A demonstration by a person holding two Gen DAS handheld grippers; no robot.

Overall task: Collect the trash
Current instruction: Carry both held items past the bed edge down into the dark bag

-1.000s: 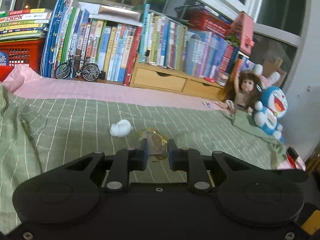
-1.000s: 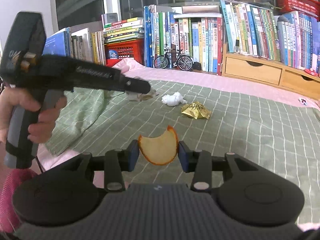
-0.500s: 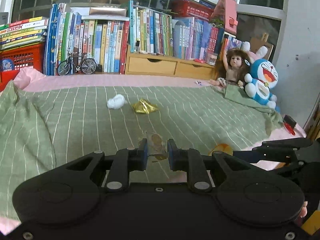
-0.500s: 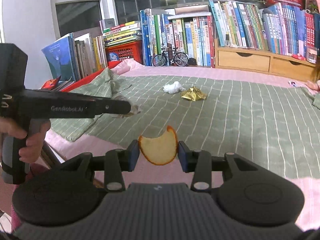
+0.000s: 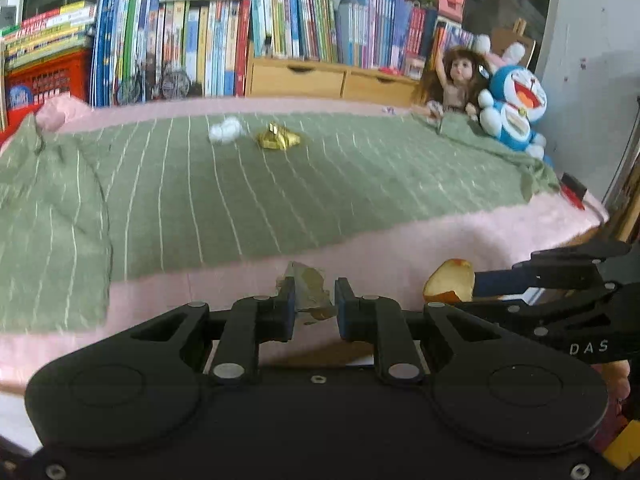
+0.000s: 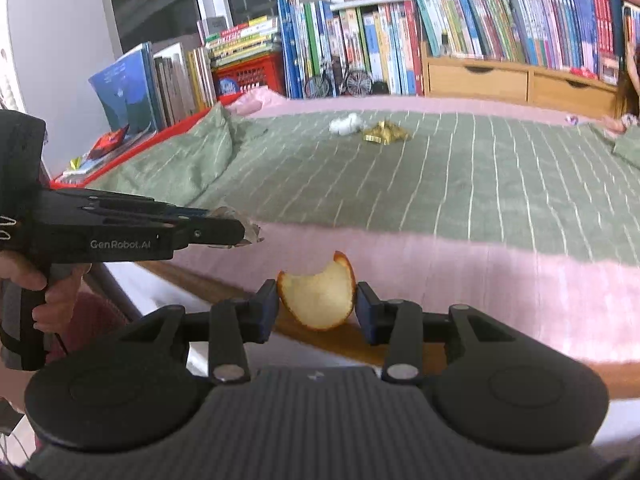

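My left gripper point(image 5: 315, 300) is shut on a crumpled clear wrapper point(image 5: 310, 294), held over the bed's pink front edge; from the right wrist view this left gripper point(image 6: 240, 234) pokes in at the left with the wrapper point(image 6: 250, 232) at its tips. My right gripper point(image 6: 317, 300) is shut on a bitten apple slice point(image 6: 320, 300), also seen as the apple slice point(image 5: 450, 286) at the right of the left wrist view. Far back on the green striped blanket point(image 5: 240, 192) lie a white tissue wad point(image 5: 226, 131) and a gold foil wrapper point(image 5: 278, 139).
Books line the back wall above wooden drawers point(image 5: 332, 80). A doll point(image 5: 454, 80) and a blue plush toy point(image 5: 514, 114) sit at the bed's far right. The bed's wooden front rail point(image 6: 248, 294) runs below the grippers. A person's hand point(image 6: 44, 288) holds the left gripper.
Both grippers have pulled back from the blanket to the bed's front edge, still holding the wrapper and the apple slice. The tissue and gold foil now lie farther away.
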